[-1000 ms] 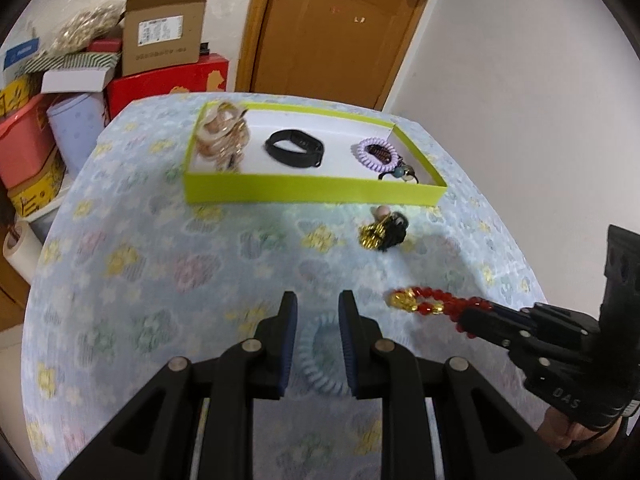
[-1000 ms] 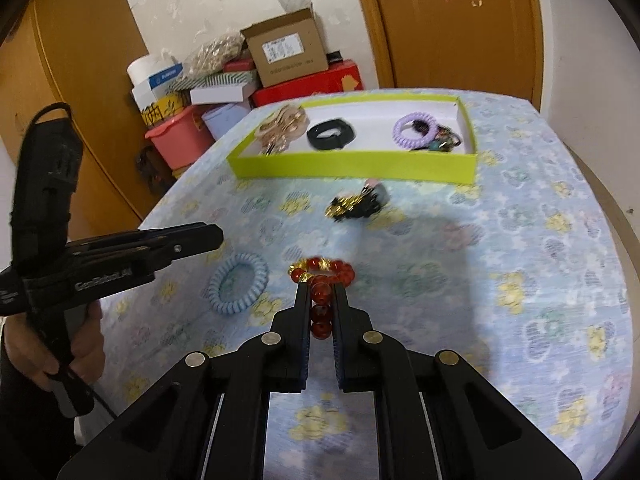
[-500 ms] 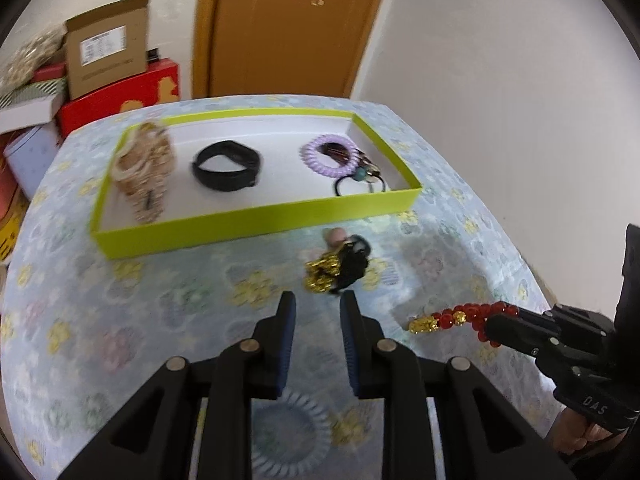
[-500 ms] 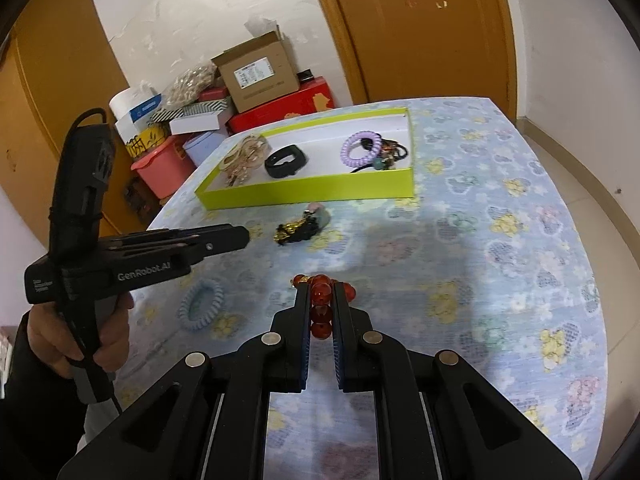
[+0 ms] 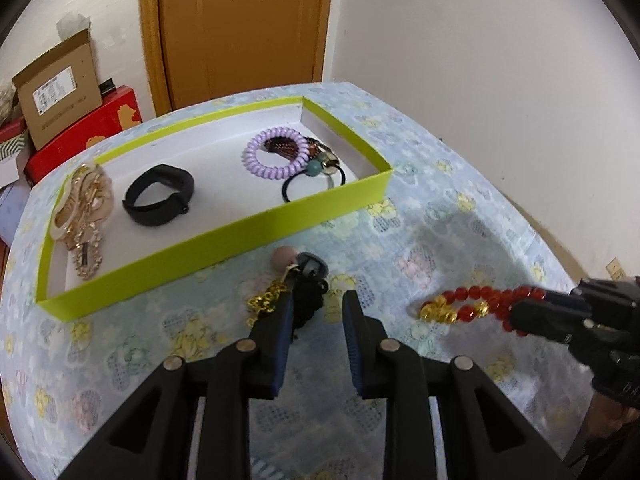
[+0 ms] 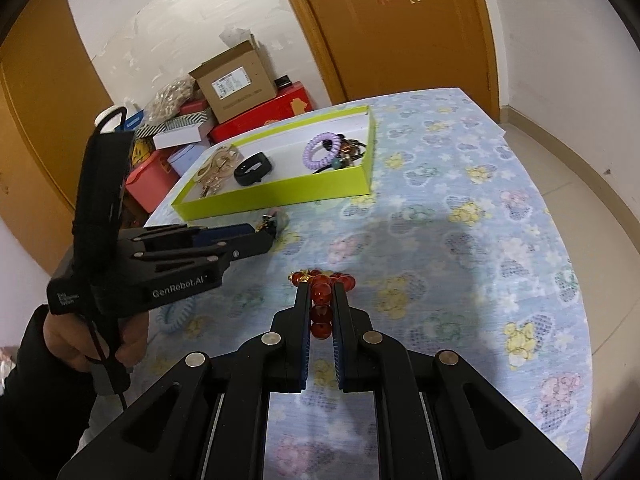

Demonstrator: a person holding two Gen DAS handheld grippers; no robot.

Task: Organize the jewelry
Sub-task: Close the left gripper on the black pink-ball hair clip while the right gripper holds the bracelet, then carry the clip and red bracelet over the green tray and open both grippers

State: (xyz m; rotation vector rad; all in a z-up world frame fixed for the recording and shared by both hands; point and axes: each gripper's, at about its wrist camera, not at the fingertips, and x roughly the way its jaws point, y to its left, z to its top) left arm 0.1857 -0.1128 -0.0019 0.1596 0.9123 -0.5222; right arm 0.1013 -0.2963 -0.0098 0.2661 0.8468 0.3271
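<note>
A lime-green tray (image 5: 224, 236) (image 6: 280, 196) holds a gold chain pile (image 5: 84, 208), a black band (image 5: 158, 194), a purple coil tie (image 5: 272, 154) and a black hair tie. My right gripper (image 6: 322, 294) is shut on a red bead bracelet (image 6: 322, 284) (image 5: 472, 306) and holds it above the table. My left gripper (image 5: 316, 304) (image 6: 264, 236) is open, its tips just short of a black and gold charm piece (image 5: 298, 292) that lies in front of the tray. A pale blue coil tie (image 6: 176, 316) lies behind the left gripper.
The table has a blue floral cloth (image 6: 460, 220). Stacked boxes (image 6: 236, 92) and a pink bin (image 6: 152, 180) stand beyond its far left edge. A wooden door (image 5: 240, 28) and a white wall (image 5: 480, 60) are behind and to the right.
My left gripper has moved forward from over the blue coil tie up to the charm piece. My right gripper has lifted the red bracelet off the cloth.
</note>
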